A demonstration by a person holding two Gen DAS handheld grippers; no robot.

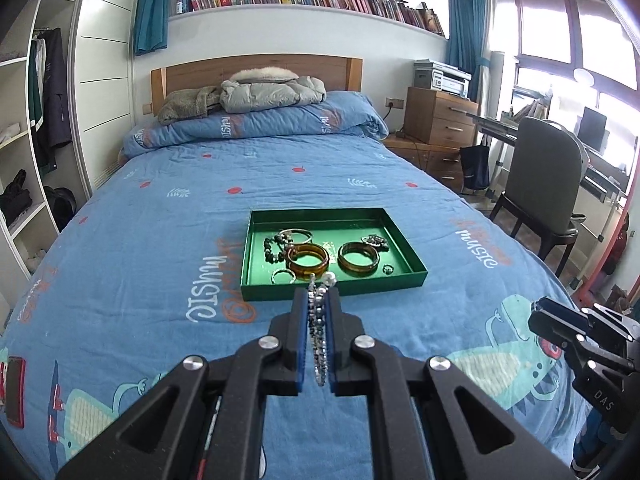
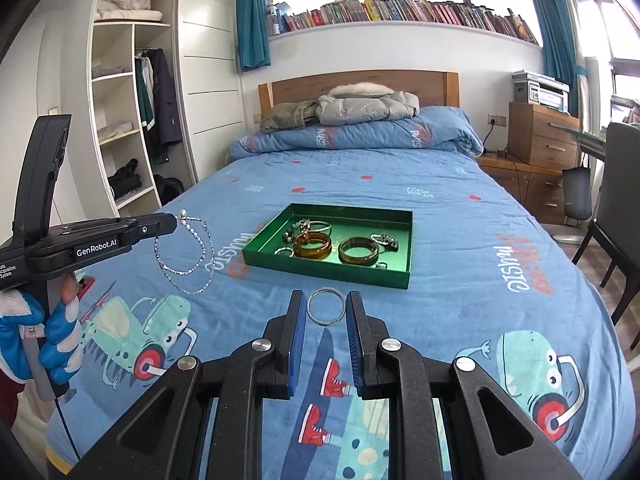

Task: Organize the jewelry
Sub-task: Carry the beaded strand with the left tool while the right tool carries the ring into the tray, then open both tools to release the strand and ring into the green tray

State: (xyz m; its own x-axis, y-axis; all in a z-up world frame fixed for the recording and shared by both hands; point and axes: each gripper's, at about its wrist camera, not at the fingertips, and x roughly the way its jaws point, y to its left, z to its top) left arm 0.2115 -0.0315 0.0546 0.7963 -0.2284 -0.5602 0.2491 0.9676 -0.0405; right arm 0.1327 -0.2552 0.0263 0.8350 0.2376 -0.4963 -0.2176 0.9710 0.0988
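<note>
A green tray (image 1: 336, 294) (image 2: 320, 268) lies on the blue bed cover. In it are two amber bangles (image 1: 308, 264) (image 1: 358, 259), a dark bead bracelet (image 1: 270, 249), thin silver bangles and a small ring (image 1: 388, 269). My left gripper (image 1: 318, 292) (image 2: 174, 224) is shut on a silvery beaded necklace (image 1: 318, 344), which hangs in loops (image 2: 188, 276) above the cover, left of the tray. Just short of the tray's near wall, my right gripper (image 2: 326, 296) is shut on a thin silver bangle (image 2: 310, 312), its pads against the two sides. The right gripper's tip also shows at the right edge (image 1: 538, 314).
A folded duvet (image 1: 256, 124) and grey jackets (image 1: 272, 92) lie at the head of the bed. Open wardrobe shelves (image 2: 116, 128) stand on the left. A chair (image 1: 544, 184), a desk and a drawer unit with a printer (image 1: 440, 76) stand on the right. A blue-gloved hand (image 2: 60, 344) holds the left gripper's handle.
</note>
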